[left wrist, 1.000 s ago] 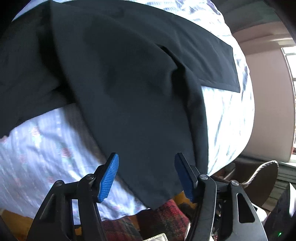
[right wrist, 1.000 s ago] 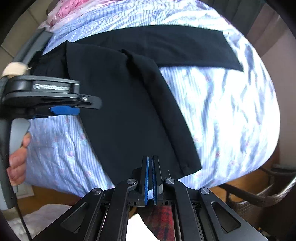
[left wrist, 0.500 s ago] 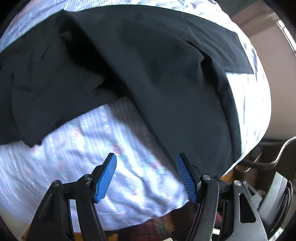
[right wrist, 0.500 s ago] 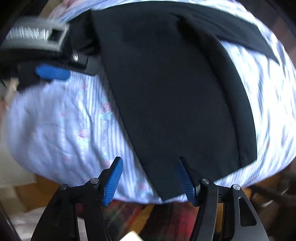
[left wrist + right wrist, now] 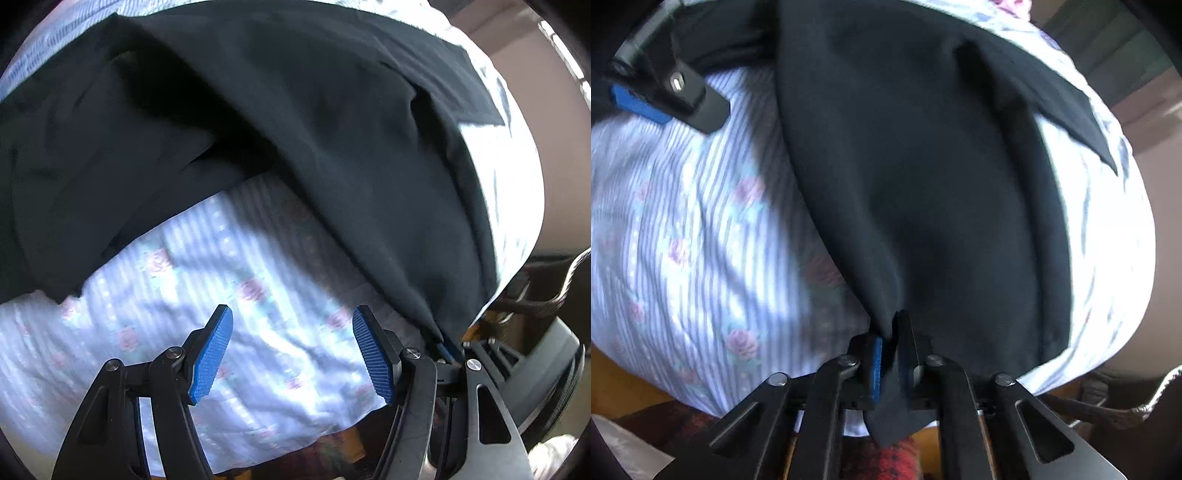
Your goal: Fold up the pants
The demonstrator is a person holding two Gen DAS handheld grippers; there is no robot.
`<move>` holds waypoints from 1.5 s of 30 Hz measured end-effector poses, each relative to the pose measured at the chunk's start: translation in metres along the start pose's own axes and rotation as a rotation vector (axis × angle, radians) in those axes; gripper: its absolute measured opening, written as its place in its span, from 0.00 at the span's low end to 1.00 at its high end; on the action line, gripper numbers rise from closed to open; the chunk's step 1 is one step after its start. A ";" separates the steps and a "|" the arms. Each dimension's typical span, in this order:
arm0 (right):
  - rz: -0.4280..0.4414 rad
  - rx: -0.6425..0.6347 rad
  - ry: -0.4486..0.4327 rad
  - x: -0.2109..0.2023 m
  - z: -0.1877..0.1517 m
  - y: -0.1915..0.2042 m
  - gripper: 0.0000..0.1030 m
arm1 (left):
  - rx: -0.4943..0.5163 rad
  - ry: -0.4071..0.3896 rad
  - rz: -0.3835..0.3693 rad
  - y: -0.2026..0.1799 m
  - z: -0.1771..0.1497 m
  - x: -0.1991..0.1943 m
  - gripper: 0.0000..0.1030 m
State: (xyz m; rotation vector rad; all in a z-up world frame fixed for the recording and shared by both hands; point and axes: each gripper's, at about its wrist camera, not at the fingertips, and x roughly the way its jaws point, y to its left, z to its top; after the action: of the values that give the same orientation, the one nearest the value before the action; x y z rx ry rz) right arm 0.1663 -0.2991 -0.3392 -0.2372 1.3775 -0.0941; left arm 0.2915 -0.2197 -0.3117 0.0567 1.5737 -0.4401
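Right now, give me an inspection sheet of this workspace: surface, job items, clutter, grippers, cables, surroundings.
Surface: bed sheet, striped with roses, bare under the left gripper.
Job items: black pants spread over the sheet, one leg's end pinched at the near edge.
Clutter: red plaid cloth below the bed edge.
Grippers: right gripper shut on the pants; left gripper open over the sheet, nothing between its jaws.
Cables: nothing seen.
Surroundings: wicker chair beside the bed, plain wall behind.
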 end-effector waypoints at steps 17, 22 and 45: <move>0.028 0.072 -0.032 -0.040 0.023 -0.058 0.06 | -0.206 0.069 -0.268 -0.021 0.053 0.030 0.11; 0.039 0.113 -0.097 -0.067 0.039 -0.093 0.06 | -0.176 -0.028 -0.309 -0.046 0.067 -0.017 0.08; 0.090 0.015 -0.256 0.009 0.293 -0.322 0.06 | -0.090 -0.126 -0.048 -0.151 0.321 -0.013 0.09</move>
State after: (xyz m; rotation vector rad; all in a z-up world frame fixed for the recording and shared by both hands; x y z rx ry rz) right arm 0.4783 -0.5807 -0.2257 -0.1684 1.1301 0.0012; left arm 0.5514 -0.4553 -0.2581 -0.0763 1.4712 -0.4025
